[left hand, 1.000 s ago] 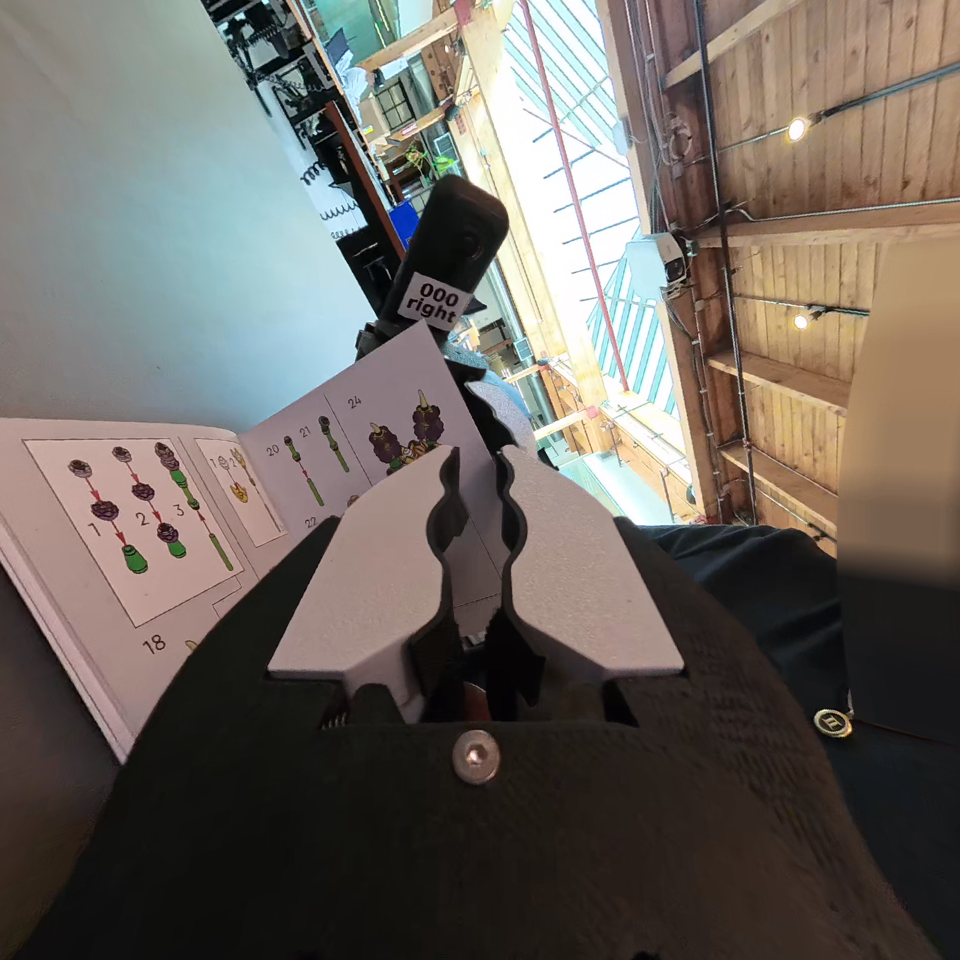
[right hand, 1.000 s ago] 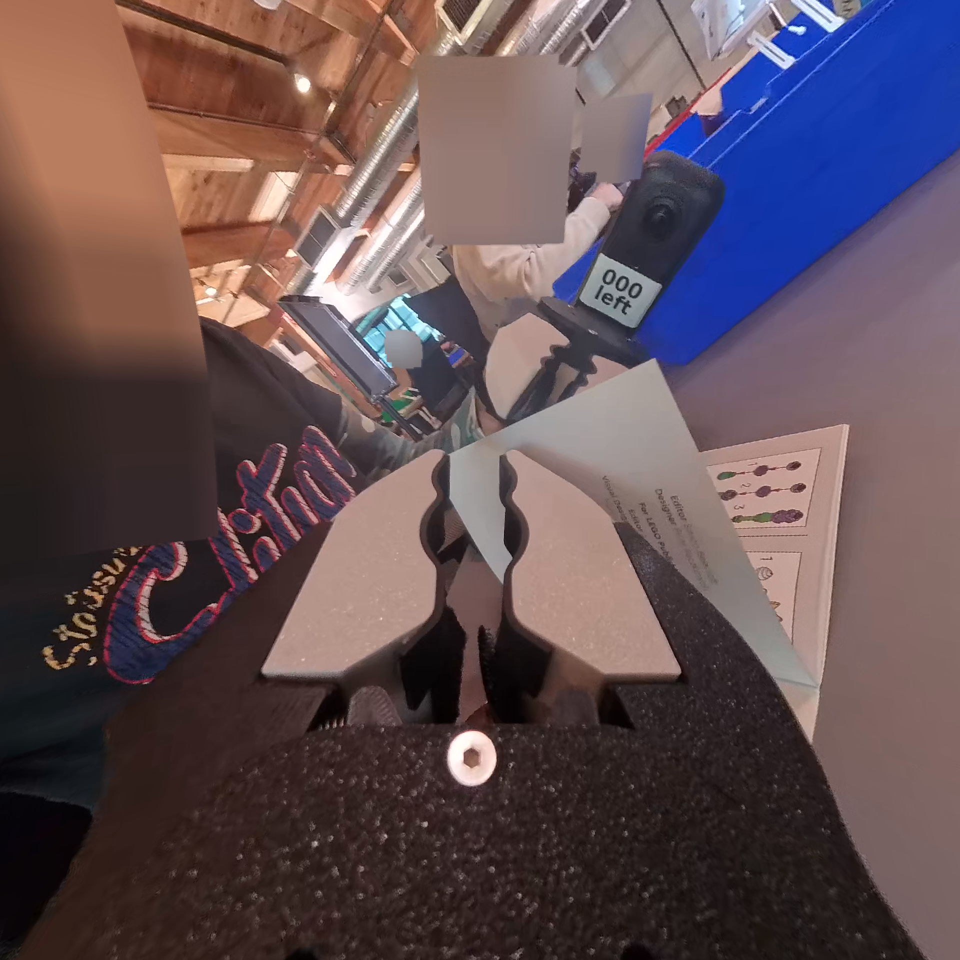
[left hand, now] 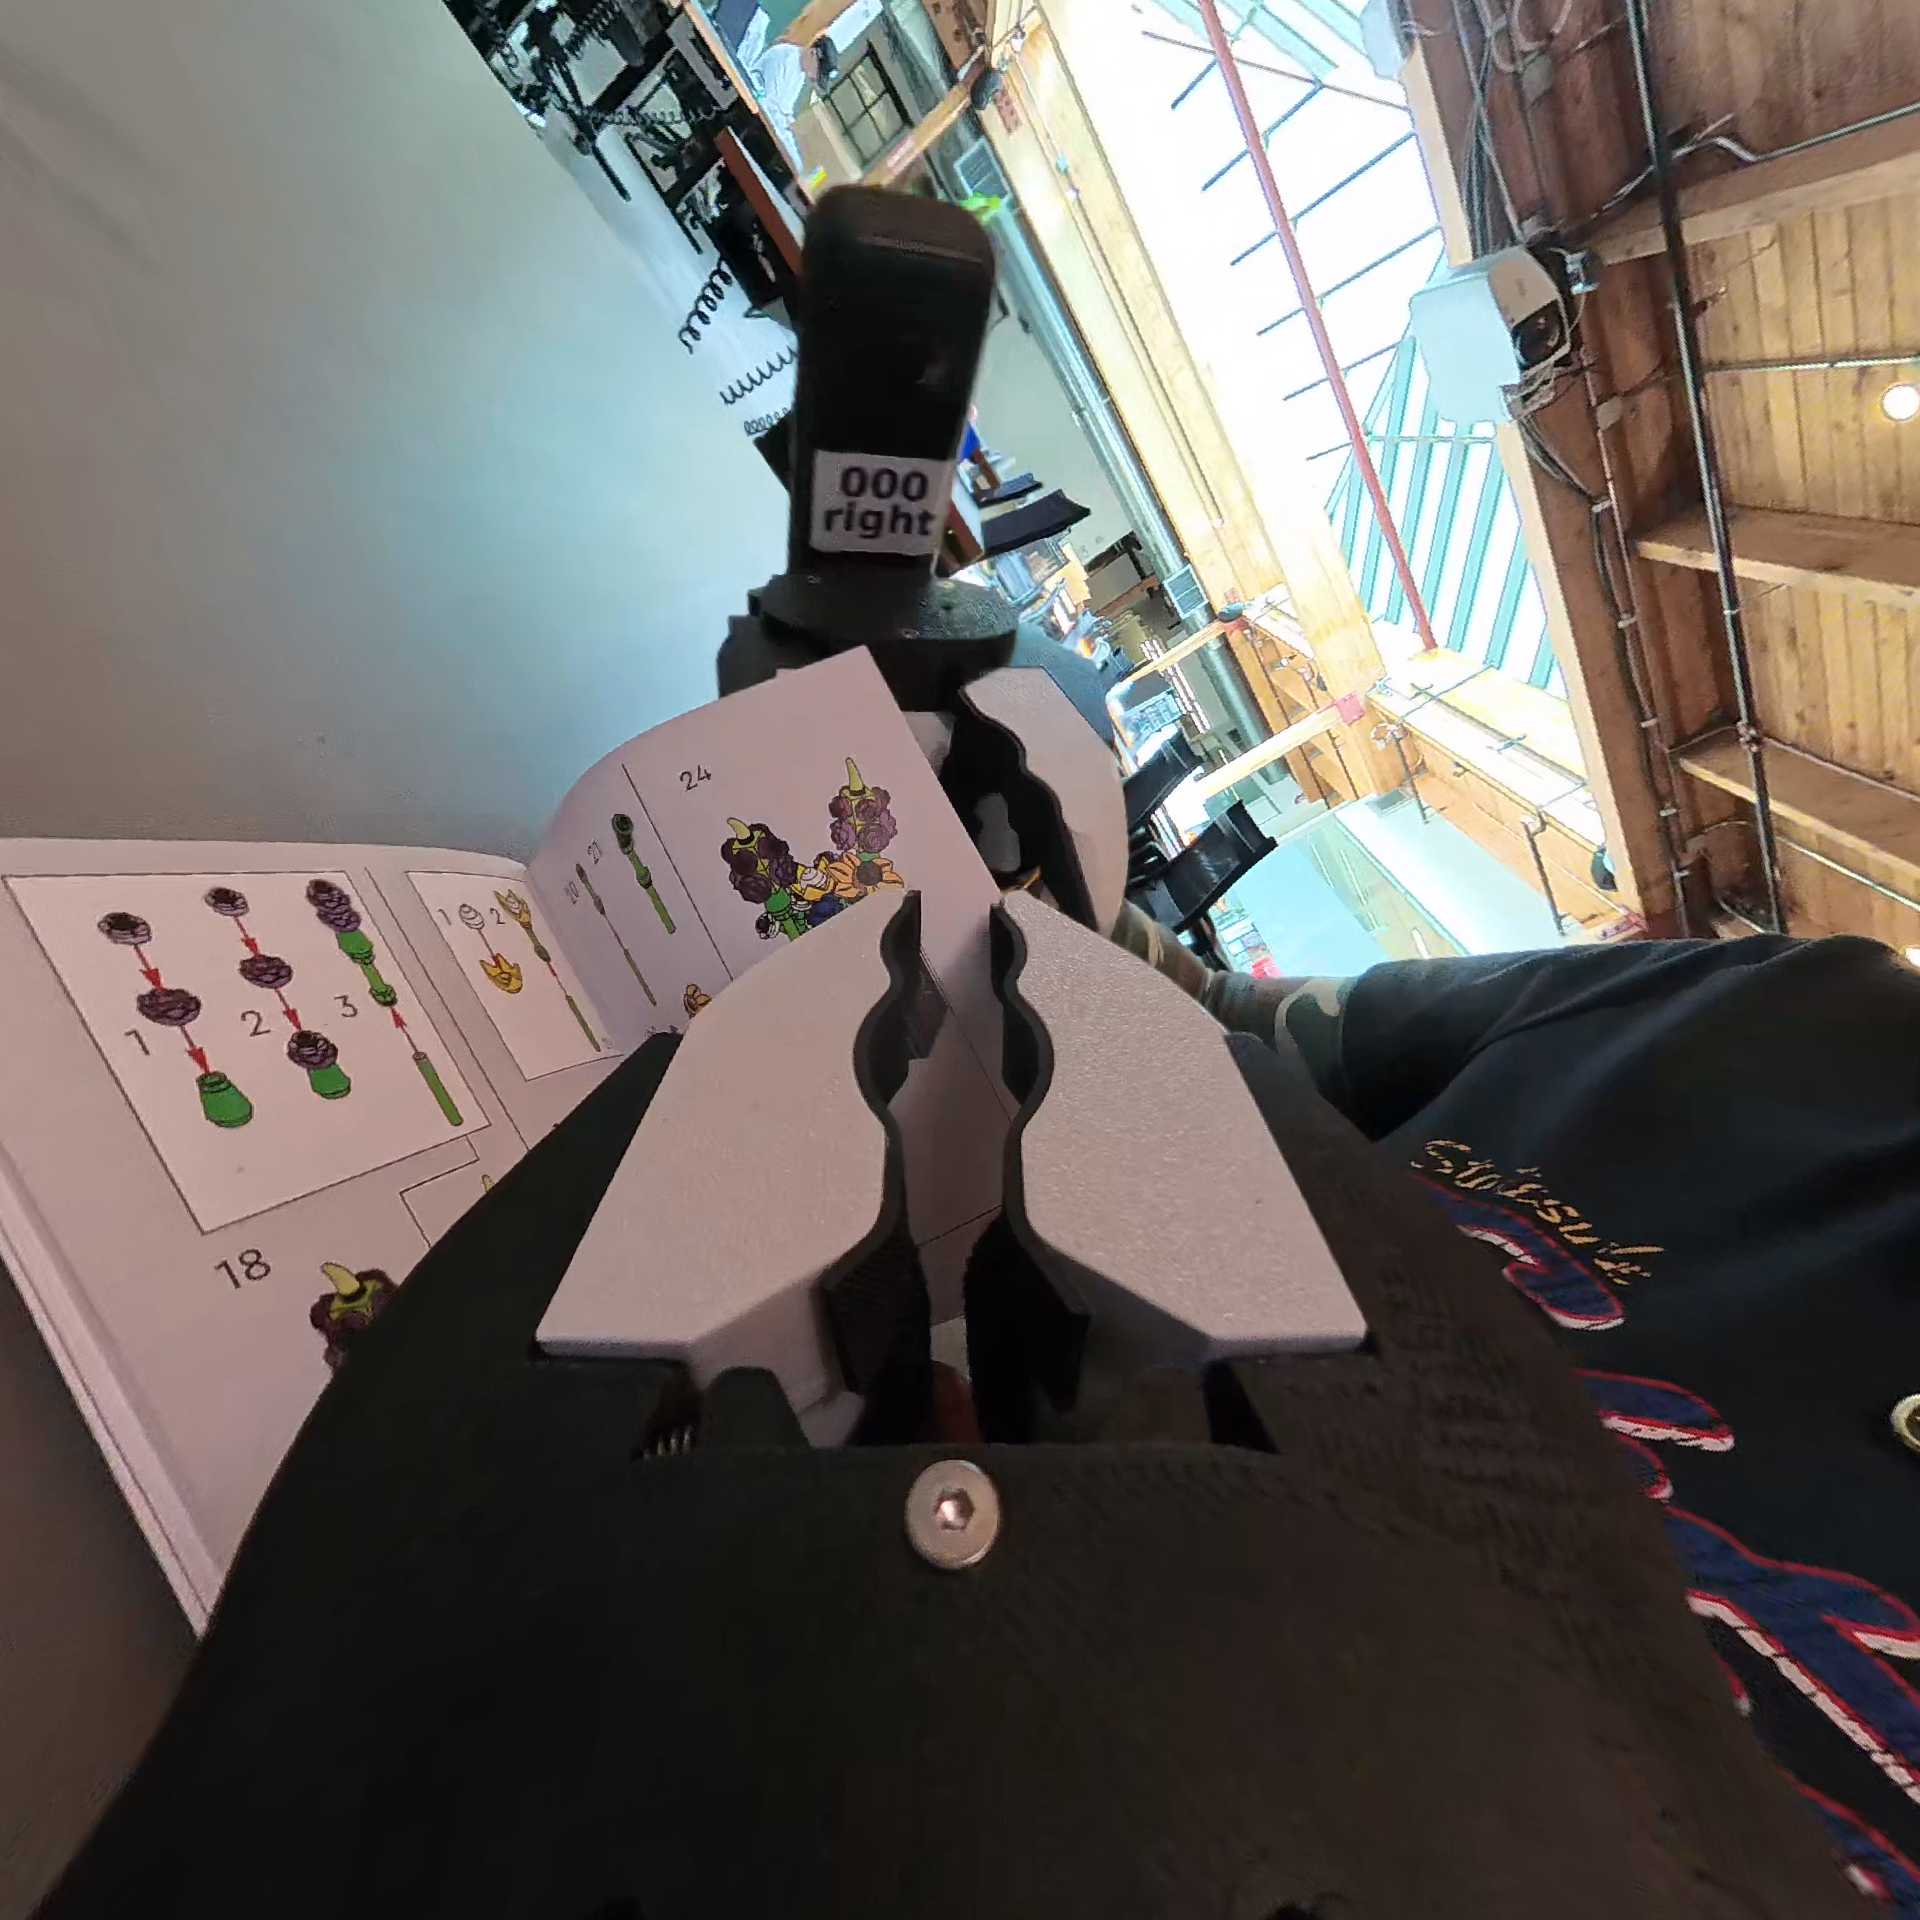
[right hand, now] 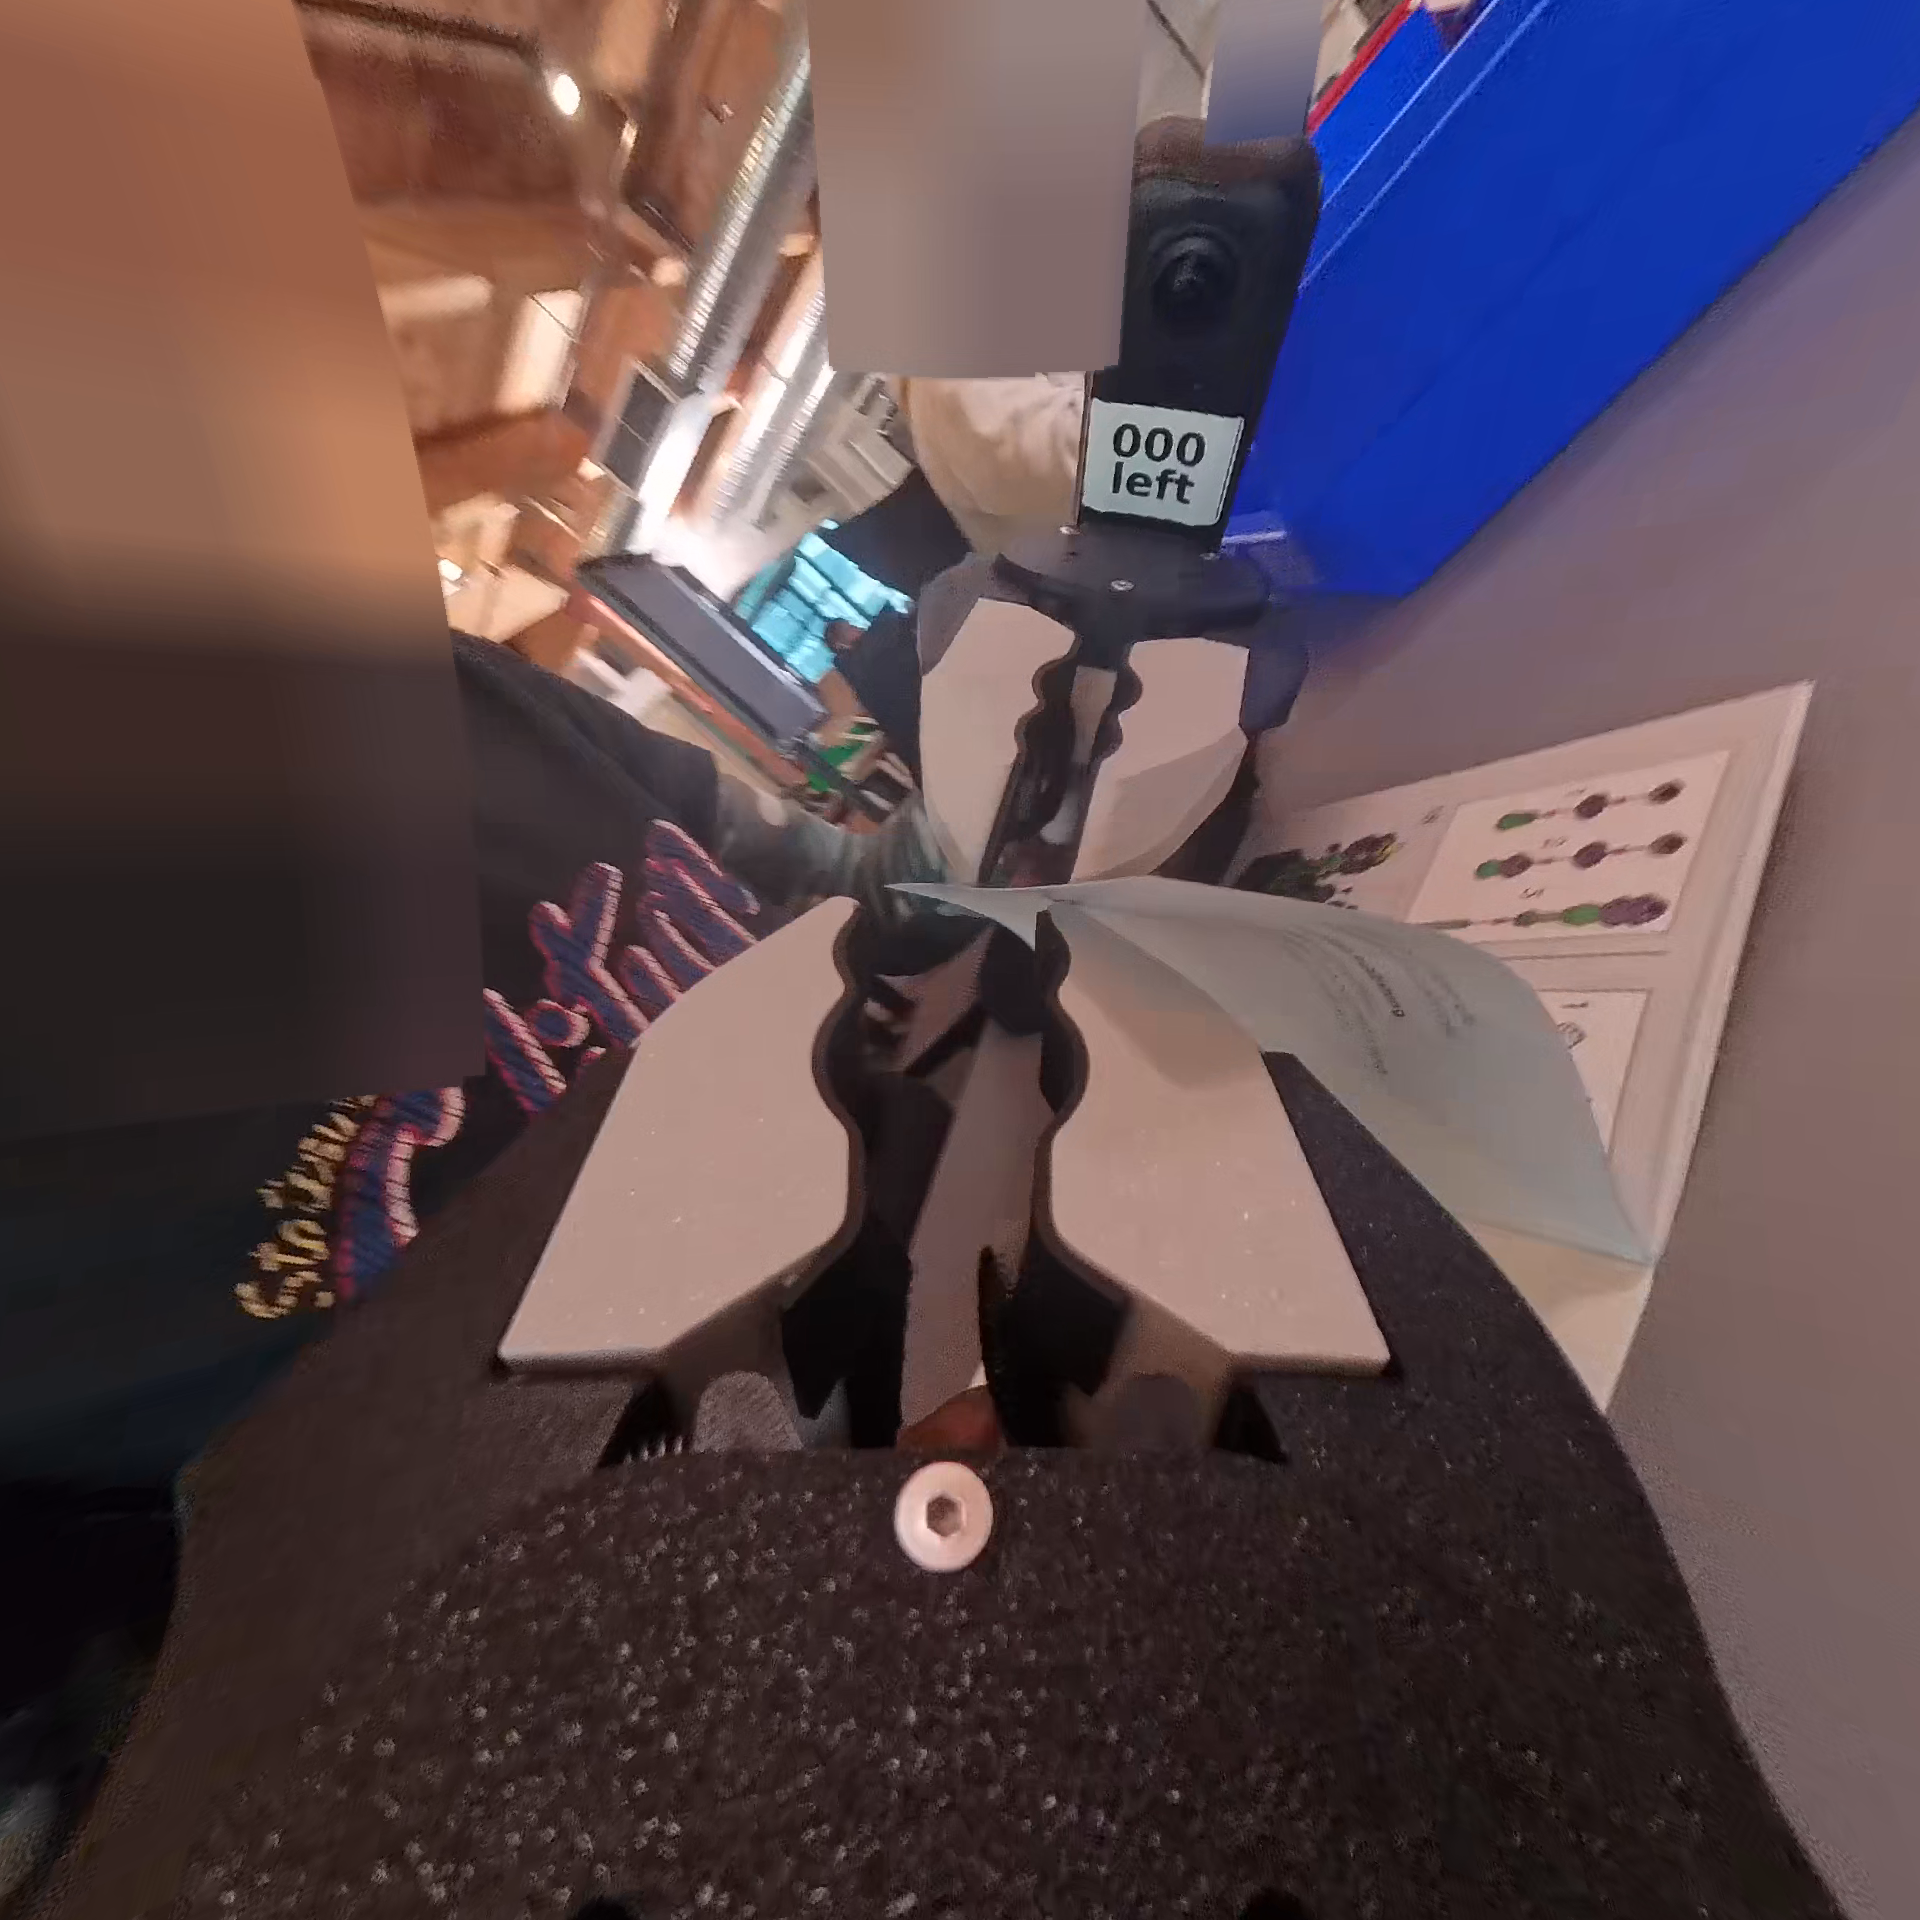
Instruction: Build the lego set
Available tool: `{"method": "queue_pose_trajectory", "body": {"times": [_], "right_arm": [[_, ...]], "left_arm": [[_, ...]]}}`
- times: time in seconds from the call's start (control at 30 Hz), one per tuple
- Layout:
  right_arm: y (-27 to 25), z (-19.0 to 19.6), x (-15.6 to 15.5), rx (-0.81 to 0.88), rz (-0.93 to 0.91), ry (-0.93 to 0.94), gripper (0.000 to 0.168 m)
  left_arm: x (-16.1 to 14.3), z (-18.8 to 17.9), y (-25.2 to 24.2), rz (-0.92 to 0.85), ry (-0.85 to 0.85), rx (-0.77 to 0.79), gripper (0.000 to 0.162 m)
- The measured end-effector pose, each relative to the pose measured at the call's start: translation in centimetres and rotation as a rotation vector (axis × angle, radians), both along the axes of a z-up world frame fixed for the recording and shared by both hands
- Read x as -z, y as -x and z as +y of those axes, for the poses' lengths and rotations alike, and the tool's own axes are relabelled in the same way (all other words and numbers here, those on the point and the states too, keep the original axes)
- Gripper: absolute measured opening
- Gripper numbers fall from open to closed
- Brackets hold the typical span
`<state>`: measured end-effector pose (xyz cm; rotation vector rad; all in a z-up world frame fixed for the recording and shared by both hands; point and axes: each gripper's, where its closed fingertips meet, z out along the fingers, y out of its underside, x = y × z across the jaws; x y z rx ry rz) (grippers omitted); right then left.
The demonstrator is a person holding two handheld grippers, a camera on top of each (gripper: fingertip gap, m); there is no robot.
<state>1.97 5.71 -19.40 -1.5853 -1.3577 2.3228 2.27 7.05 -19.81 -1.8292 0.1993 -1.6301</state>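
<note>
White paper instruction booklet (left hand: pixel 197 1049), one, lies open on the grey table (left hand: pixel 312 468). Two grey-fingered grippers face each other. Left gripper (left hand: pixel 954 920): jaws narrowly apart around one lifted page (left hand: pixel 810 790). Right gripper (right hand: pixel 948 925): wider gap, with the page's edge between its fingertips.

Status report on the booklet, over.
Left claw narrow, lifted page in its gap, grip unclear. Right claw open, page corner at its tip. Booklet open on table. No bricks in view.
</note>
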Motion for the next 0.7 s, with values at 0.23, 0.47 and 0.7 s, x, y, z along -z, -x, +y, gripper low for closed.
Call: {"method": "queue_pose_trajectory", "body": {"times": [0.23, 0.47, 0.7], "right_arm": [[0.29, 0.25, 0.49, -0.019, -0.07, 0.099, 0.014], [0.17, 0.11, 0.36, -0.041, -0.078, 0.135, 0.018], [0.26, 0.12, 0.63, -0.032, -0.09, 0.124, 0.012]], "left_arm": [[0.12, -0.18, -0.14, 0.04, -0.032, -0.006, 0.011], [0.16, -0.28, -0.19, 0.048, -0.039, -0.003, 0.01], [0.2, -0.31, -0.24, 0.05, -0.039, 0.0, 0.01]]}}
